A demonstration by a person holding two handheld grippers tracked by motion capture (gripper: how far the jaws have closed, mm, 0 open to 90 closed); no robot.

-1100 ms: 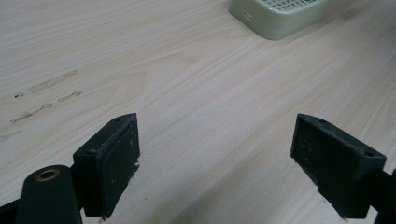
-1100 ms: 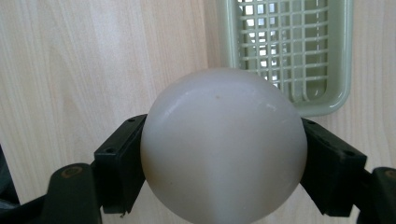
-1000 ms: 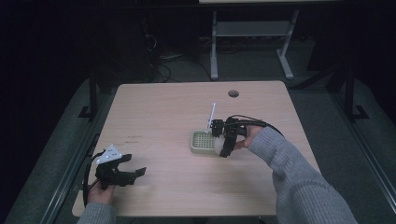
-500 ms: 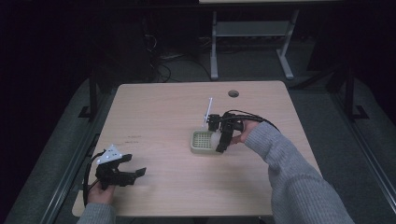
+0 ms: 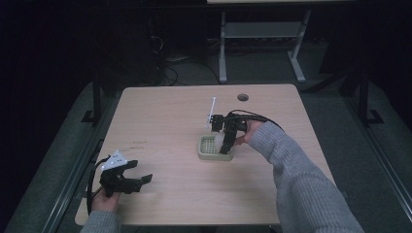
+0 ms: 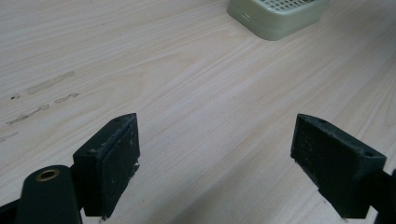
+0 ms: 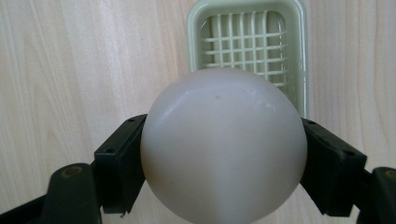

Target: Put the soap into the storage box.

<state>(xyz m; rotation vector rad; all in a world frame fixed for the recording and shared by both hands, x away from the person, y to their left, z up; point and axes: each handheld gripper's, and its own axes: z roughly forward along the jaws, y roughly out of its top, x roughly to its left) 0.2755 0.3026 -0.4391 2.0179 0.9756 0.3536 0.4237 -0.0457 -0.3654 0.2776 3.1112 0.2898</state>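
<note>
White ball (image 7: pixel 223 144) clamped in right claw (image 5: pixel 224 140), pointing down over green basket (image 5: pixel 206 154)

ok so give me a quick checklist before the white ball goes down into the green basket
1. Grip: the right gripper has both jaws pressed on the sides of the smooth white ball: ok.
2. Alignment: in the right gripper view the ball sits over the near end of the pale green slotted plastic basket, not its middle: not ok.
3. Basket contents: the grid floor that shows is bare, the ball hides the rest: cannot tell.
4. Basket seating: it lies flat on the light wooden table: ok.
5. Left gripper: open, at the table's near left corner, well clear of the basket: ok.
6. Height of ball above basket: cannot tell.
</note>
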